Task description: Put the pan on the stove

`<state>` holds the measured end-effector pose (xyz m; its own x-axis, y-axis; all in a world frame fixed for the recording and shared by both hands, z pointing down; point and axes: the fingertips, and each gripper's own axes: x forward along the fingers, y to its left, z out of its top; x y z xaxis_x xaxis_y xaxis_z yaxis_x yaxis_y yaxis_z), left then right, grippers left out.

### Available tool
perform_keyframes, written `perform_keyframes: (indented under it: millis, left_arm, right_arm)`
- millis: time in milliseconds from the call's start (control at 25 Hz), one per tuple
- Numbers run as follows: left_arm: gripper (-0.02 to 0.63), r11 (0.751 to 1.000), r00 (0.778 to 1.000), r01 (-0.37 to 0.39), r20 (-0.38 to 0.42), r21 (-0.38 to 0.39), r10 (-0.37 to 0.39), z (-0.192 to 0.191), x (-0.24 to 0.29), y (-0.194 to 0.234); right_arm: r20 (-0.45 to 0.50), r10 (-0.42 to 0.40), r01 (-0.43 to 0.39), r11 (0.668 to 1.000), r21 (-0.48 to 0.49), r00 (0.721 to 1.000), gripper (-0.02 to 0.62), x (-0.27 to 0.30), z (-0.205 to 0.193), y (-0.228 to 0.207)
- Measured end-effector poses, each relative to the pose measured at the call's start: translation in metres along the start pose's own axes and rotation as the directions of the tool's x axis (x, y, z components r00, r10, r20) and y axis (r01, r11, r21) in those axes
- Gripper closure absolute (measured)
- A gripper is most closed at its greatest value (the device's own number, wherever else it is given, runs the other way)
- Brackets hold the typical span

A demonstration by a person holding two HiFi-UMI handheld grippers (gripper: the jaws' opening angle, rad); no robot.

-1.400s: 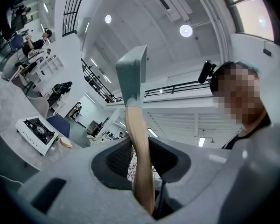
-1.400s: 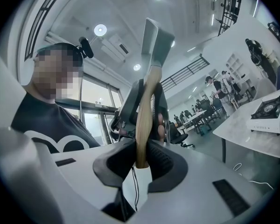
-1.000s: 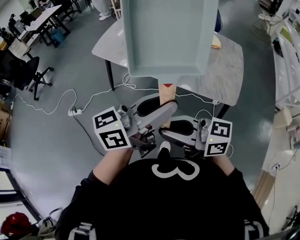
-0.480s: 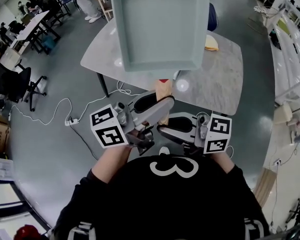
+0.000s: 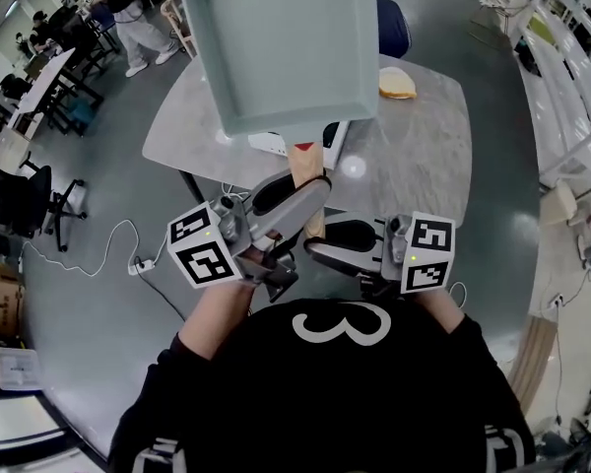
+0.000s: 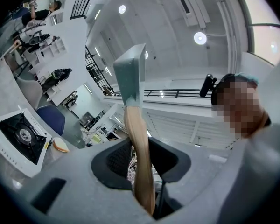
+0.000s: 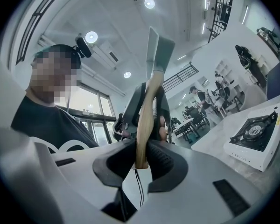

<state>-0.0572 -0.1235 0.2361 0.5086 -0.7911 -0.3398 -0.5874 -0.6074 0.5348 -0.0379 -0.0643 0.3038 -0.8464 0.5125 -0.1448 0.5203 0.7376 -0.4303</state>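
Note:
A pale teal square pan with a wooden handle is held up in the air over the near edge of a grey table. My left gripper is shut on the handle higher up, and my right gripper is shut on its lower end. The left gripper view shows the handle pinched between the dark pads, the pan rising above. A white gas stove stands on the table; the pan hides most of the stove from the head camera. The right gripper view shows the stove too.
A piece of bread lies at the table's far side, next to a blue chair. Cables and a power strip lie on the floor at the left. People and desks stand far off at the upper left.
The table and stove have come closer beneath the pan as the person steps toward them. Both grippers keep their hold on the handle, and the pan has drifted left in the head view.

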Motion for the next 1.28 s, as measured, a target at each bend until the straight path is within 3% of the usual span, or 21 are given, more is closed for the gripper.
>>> perform_keyframes:
  millis: [480, 800, 1280]
  left_arm:
    - [0.492, 1.0, 0.999, 0.021, -0.038, -0.019, -0.021, -0.005, 0.013, 0.01]
    - [0.492, 0.997, 0.996, 0.062, -0.055, -0.055, -0.065, 0.043, 0.003, 0.036]
    - [0.492, 0.987, 0.982, 0.136, -0.122, -0.085, -0.146, 0.058, -0.001, 0.058]
  right_arm:
    - [-0.001, -0.048, 0.048, 0.999, 0.02, 0.999, 0.525, -0.005, 0.001, -0.012]
    - [0.027, -0.097, 0.097, 0.995, 0.021, 0.995, 0.525, 0.035, 0.031, -0.038]
    - [0.094, -0.189, 0.189, 0.982, 0.008, 0.977, 0.525, 0.056, 0.038, -0.063]
